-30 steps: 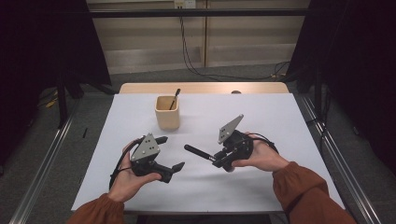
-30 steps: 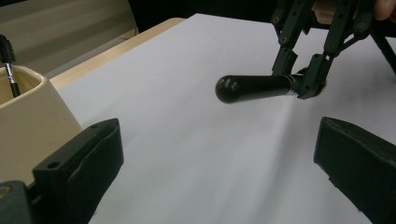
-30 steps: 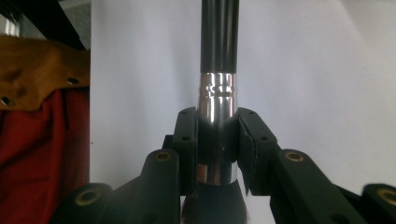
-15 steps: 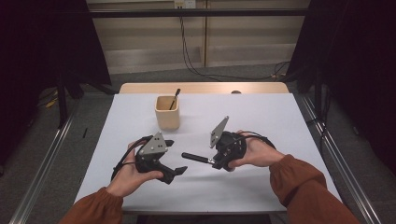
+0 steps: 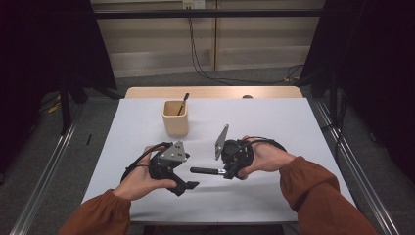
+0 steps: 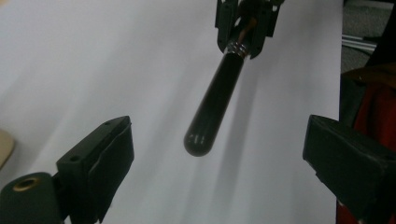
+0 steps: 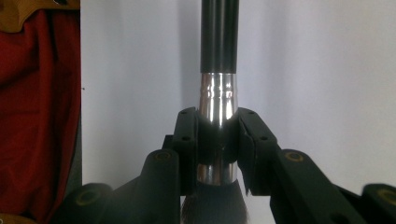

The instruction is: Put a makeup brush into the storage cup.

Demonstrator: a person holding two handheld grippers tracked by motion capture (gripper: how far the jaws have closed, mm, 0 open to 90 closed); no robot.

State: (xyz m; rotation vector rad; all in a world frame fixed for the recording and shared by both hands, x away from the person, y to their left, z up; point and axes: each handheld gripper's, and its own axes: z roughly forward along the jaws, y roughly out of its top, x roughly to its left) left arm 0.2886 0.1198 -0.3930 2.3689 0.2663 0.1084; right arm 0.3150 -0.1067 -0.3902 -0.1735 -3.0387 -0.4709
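The right hand-held gripper is clamping the light, stiff brush at its slippery metal ferrule; the left hand-held gripper, jaws apart and just narrowing around nothing, is approaching the smooth handle.

Right gripper clamping black brush, left gripper beside, wooden cup behind

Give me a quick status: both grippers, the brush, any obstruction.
Right gripper shut on brush at its metal collar. Left gripper open, jaws just closing, handle end between, untouched. Cup stands apart.
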